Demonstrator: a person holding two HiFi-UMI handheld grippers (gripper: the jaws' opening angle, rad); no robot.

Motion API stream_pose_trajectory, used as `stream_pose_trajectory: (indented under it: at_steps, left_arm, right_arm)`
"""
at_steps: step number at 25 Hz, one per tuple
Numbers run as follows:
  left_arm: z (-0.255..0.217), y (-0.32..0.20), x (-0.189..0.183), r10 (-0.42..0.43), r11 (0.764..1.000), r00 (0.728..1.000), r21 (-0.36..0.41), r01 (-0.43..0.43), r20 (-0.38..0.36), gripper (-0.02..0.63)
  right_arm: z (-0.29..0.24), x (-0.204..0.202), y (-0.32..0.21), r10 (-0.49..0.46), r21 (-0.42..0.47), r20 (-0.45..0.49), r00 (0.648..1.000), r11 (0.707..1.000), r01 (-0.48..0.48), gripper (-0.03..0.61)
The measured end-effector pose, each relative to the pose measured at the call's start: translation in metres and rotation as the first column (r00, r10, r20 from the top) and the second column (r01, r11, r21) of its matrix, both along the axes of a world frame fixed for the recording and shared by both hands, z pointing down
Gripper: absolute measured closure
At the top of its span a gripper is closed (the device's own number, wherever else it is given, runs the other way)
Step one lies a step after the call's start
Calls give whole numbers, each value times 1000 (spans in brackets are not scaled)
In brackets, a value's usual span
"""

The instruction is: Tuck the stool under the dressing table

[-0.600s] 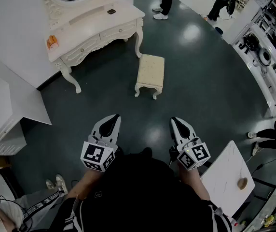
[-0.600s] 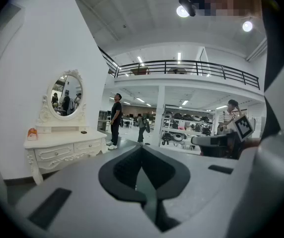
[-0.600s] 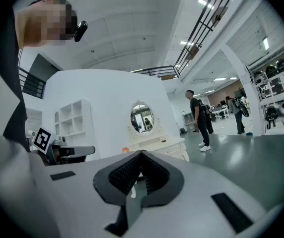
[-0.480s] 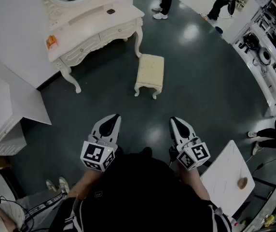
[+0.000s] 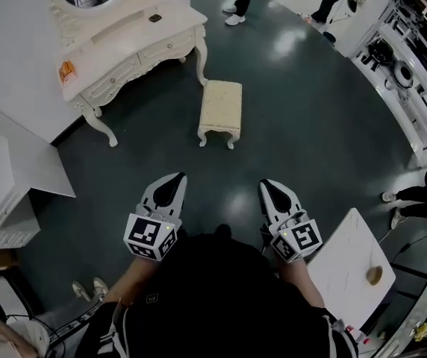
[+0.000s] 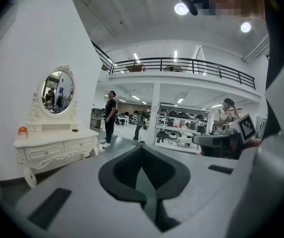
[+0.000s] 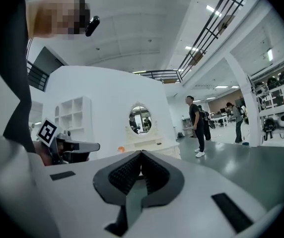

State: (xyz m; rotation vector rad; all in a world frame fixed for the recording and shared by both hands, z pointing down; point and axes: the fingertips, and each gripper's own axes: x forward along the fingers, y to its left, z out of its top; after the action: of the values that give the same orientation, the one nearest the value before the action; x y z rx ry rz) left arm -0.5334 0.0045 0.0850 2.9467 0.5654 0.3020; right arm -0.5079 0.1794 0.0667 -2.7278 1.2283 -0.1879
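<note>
A small cream upholstered stool (image 5: 220, 111) with curved white legs is seen upright on the dark floor, out in front of the white carved dressing table (image 5: 124, 51), near its right front leg.

Large open hall, lab or studio sort: glossy dark floor (image 5: 310, 140), railed mezzanine (image 6: 181, 63), racks of equipment (image 5: 400, 66) along one side. White partition wall (image 5: 12, 51) with dressing table (image 5: 124, 42) set against it, mock-room style.

A cream stool (image 5: 220, 110) stood on the dark floor (image 5: 310, 118), apart from the white dressing table (image 5: 128, 47); both grippers, left (image 5: 164, 193) and right (image 5: 275, 198), were closed and empty.
</note>
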Motion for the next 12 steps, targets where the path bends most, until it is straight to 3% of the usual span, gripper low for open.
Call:
stream_pose_trajectory:
  at_steps: [9, 12]
  left_arm:
    - [-8, 63, 28, 30, 1000, 999, 11, -30, -31, 606]
    - [-9, 74, 38, 31, 1000, 999, 7, -31, -31, 606]
  right_arm:
    - [4, 12, 66, 38, 32, 19, 999, 999, -39, 558]
    - [13, 19, 81, 49, 4, 38, 998, 999, -49, 558]
